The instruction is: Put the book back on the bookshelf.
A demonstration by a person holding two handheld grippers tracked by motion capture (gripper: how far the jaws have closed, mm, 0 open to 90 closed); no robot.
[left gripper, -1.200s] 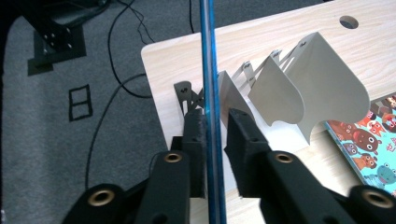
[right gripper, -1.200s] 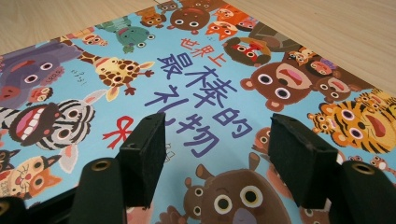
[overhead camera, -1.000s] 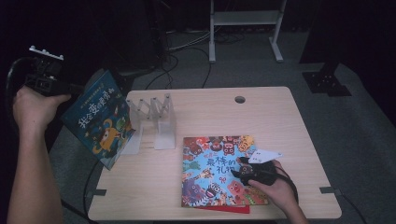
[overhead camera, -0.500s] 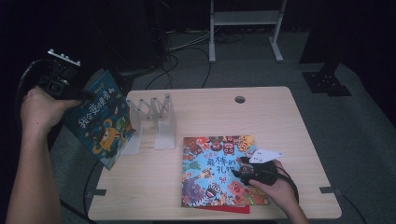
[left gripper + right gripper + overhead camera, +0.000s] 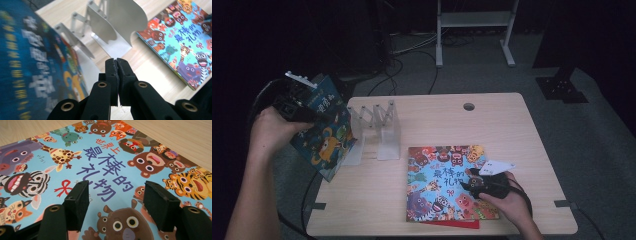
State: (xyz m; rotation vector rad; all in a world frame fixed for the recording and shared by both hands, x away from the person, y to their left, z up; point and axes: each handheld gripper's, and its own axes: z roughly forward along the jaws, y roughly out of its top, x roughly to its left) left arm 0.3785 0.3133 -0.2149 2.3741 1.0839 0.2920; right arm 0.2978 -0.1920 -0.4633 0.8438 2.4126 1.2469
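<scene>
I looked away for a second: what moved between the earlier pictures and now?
The left gripper carried the dark blue book rightward and down, closer to the clear book rack; its jaws stayed shut. The right gripper kept resting, jaws apart, on the animal picture book, which stayed flat on the table.

- A light wooden desk [image 5: 512, 130] with a round cable hole [image 5: 469, 106] near its far edge.
- A clear accordion book rack [image 5: 379, 131] stands left of the hole.
- A colourful animal picture book [image 5: 439, 187] lies flat, nearer than the rack and to its right, atop a red book [image 5: 452, 224].
</scene>
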